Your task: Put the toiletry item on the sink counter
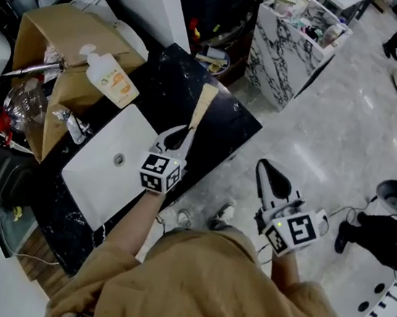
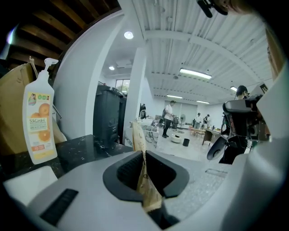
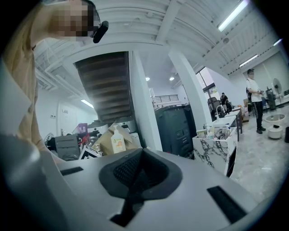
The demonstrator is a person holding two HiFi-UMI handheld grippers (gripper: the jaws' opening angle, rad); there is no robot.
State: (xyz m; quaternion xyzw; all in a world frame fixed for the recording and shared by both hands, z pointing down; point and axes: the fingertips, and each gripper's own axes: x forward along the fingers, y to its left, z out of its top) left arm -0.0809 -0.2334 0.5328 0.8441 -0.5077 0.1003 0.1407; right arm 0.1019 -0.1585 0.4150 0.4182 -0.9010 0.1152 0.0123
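From the head view, we have the left gripper [image 1: 179, 138] over the black counter [image 1: 224, 132], just right of the white sink basin [image 1: 109, 167], with the tan paper packet [image 1: 204, 102] reaching past its tips toward the far side; whether the packet already touches the stone we cannot tell. To do this step well, we judge we should lower until the packet lies flat on bare counter, clear of the basin rim and of the counter's right edge, and only then ease the jaws apart, since so thin and light a thing could slide or tip off. The pump bottle [image 1: 111, 77] stands at the far left, well apart from the packet. The right gripper [image 1: 272, 179] hangs over the floor, away from the counter. In the left gripper view, the jaws are pinched almost together on the packet, which stands on edge between them. In the right gripper view, the jaws meet with nothing between them
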